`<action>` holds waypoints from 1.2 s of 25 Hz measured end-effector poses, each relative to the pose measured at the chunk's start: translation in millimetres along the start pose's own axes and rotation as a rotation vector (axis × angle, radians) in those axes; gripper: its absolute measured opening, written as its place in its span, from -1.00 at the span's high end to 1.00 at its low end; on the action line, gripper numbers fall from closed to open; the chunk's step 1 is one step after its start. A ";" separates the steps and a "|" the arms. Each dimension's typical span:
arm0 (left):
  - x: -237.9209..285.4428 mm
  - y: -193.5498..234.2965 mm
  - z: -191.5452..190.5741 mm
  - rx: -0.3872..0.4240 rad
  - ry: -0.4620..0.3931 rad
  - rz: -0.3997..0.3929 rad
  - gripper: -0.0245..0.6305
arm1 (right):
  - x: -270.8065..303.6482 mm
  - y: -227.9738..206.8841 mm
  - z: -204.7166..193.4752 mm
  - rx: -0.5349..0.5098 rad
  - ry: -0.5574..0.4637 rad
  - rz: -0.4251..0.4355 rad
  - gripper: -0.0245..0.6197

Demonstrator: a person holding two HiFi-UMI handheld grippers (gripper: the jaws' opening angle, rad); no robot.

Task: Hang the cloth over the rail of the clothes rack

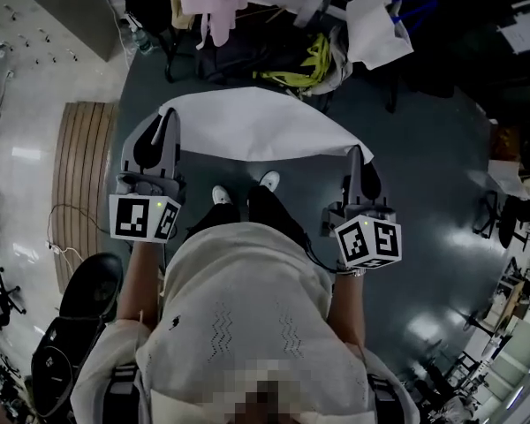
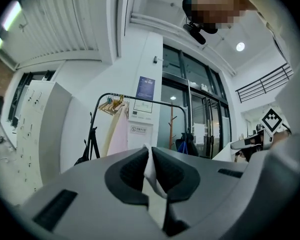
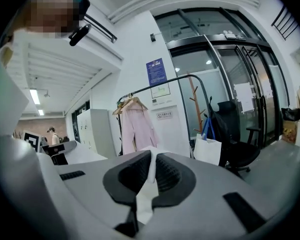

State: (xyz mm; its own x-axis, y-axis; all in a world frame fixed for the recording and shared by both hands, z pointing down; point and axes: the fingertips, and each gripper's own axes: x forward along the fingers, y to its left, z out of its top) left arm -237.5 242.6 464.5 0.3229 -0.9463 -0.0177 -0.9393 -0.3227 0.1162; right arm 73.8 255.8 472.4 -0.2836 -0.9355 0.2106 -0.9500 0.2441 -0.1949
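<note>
Ahead, black clothes rack (image 3: 160,86) with pink shirt (image 3: 137,126) on its rail, well apart from the white cloth (image 1: 247,126). Cloth stretched flat above the floor (image 1: 424,193) between both grippers. Black chair (image 3: 237,139) and white bag (image 3: 207,151) just beside the rack. Jaws of the left gripper (image 2: 150,151) closed on one cloth corner, those of the right gripper (image 3: 152,158) on the other.

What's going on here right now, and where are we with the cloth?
A person holds a white cloth spread out between two handheld grippers. The left gripper and the right gripper are each shut on one end of it. The clothes rack stands ahead of the person, with a pink garment on a hanger near one end of its rail. The cloth is not yet over the rail.
</note>
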 end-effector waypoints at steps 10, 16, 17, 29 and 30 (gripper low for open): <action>80.6 11.7 -24.3 0.019 0.076 -0.015 0.84 | 88.8 -46.5 0.2 0.041 0.015 -0.020 0.86; 184.5 28.0 -25.1 0.063 0.104 -0.006 0.84 | 188.2 -90.1 8.3 0.070 0.043 -0.003 0.86; 205.7 28.5 -22.8 0.070 0.101 -0.010 0.84 | 205.6 -97.6 13.1 0.069 0.048 0.004 0.86; 407.0 31.3 -11.6 0.060 0.045 0.057 0.84 | 373.6 -215.9 106.0 0.023 -0.004 0.066 0.86; 416.7 32.9 -10.1 0.061 0.038 0.054 0.84 | 381.4 -219.3 110.5 0.016 -0.010 0.066 0.86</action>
State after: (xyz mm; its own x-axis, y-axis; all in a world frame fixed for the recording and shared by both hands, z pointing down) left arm -132.7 -162.1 471.0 0.2743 -0.9613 0.0245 -0.9605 -0.2727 0.0556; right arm 188.5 -182.8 489.5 -0.3438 -0.9202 0.1872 -0.9271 0.3009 -0.2235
